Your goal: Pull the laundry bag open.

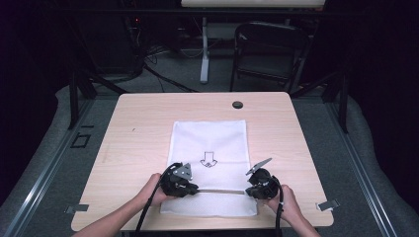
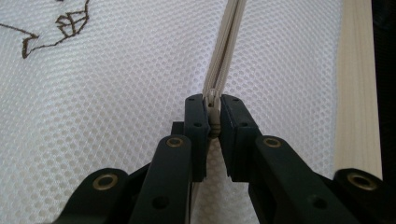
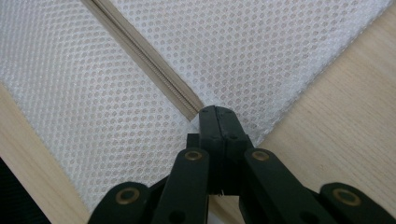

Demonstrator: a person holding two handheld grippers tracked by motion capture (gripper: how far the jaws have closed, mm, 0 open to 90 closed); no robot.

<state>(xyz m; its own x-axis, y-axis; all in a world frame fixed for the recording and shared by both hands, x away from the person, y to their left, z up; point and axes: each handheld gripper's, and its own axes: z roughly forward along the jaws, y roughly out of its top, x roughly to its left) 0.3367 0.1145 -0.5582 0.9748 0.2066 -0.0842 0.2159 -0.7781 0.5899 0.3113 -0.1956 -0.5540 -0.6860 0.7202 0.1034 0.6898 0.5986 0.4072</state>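
A white mesh bag (image 1: 210, 138) with a dark arrow print (image 1: 208, 159) lies flat on the wooden table (image 1: 138, 128). A beige zipper (image 1: 222, 191) runs across its near end. My left gripper (image 1: 196, 189) is at the zipper's left end. In the left gripper view the left gripper (image 2: 214, 116) is shut on the zipper pull (image 2: 214, 122), with the zipper tape (image 2: 226, 51) running away from it. My right gripper (image 1: 247, 192) is at the zipper's right end. In the right gripper view the right gripper (image 3: 218, 116) is shut on the end of the zipper (image 3: 154, 70), near the bag's corner.
A black grommet (image 1: 237, 104) sits in the table's far edge. Metal clips (image 1: 76, 208) (image 1: 327, 204) stick out at the two near corners. Behind the table stand a folding chair (image 1: 269, 49) and a white post (image 1: 204, 54).
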